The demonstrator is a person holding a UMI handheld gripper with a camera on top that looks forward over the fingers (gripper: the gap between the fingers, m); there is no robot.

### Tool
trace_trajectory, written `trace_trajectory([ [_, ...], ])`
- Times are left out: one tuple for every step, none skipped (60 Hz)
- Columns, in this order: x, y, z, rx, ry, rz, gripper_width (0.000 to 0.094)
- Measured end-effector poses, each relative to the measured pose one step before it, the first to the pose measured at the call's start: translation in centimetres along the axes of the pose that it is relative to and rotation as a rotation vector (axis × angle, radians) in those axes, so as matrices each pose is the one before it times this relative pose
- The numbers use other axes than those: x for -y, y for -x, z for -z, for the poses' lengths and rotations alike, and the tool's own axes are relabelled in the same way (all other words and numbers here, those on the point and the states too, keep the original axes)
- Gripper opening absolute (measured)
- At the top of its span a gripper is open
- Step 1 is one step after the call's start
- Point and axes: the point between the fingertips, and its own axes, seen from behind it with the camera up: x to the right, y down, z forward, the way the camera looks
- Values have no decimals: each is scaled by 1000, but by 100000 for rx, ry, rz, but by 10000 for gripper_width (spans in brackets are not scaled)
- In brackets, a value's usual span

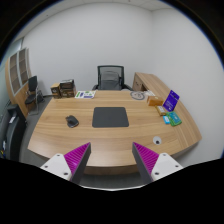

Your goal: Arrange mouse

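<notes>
A large wooden desk [60, 140] with a curved front edge is seen from above and in front, set in a plain office room with pale walls. A black office chair [110, 77] is placed behind the desk, and a second dark chair [32, 92] is seen at the far left, near a wooden shelf unit [18, 72]. A side extension of the desk [152, 84] runs off at the back right. A dark rectangular mouse mat [109, 117] is laid near the middle of the desk. Boxes and papers [72, 91] are gathered along the back edge, a dark round object [137, 95] sits toward the back right, a purple box [172, 99] is stood at the right side, and a small teal packet [170, 118] lies just in front of it.

The mouse [72, 121] is seen as a small, dark, rounded shape; no finer detail can be made out. It is placed on the bare wood to the left of the mouse mat, apart from it.

The gripper [112, 157] is held above the near edge of the desk with its fingers spread wide and nothing held between them; the magenta pads [77, 156] are visible on their inner faces. The mouse lies well beyond the fingers, ahead and to the left of the left finger.
</notes>
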Motion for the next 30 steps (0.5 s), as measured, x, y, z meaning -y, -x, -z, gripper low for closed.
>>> trace_trajectory([
  [-2,52,-45,235,-77,-203,864],
  [-13,33,-79,182,-62,-177,862],
  [-41,8,-112,131,53,-141,862],
  [-59,35,-156,201,122,-73,862],
  [-48,72,-181,384,40,-65,863],
  [-67,65,-175,560,-7,-24,862],
  [-63,138,-182,643,-18,7,863],
  [-20,334,-76,585,-26,53,862],
  [-37,64,-241,677,-138,118,863],
  [-8,90,-200,581,-180,188,861],
  [-37,95,-210,436,-151,287,863],
  [-38,102,-207,367,-106,282,863],
  [-25,118,-193,308,-154,287,863],
  [47,147,-212,303,-277,195,863],
  [97,202,-217,344,-448,153,862],
  [45,188,-222,318,-437,217,862],
  [36,205,-221,338,-232,349,862],
  [-28,245,-242,346,-54,546,859],
  [-31,242,-250,402,60,562,861],
  [-5,290,-264,416,-2,532,860],
  [28,300,-278,494,-118,427,862],
  [73,326,-208,531,-93,266,862],
  [-47,276,-369,425,-266,339,862],
  [54,331,-248,520,91,358,862],
  [-18,331,-315,540,142,406,861],
  [-76,323,-386,535,-15,372,861],
  [34,346,-363,559,-28,251,860],
  [7,312,-355,505,-56,190,864],
  [63,393,-279,522,163,272,862],
  [-26,329,-385,490,181,399,861],
])
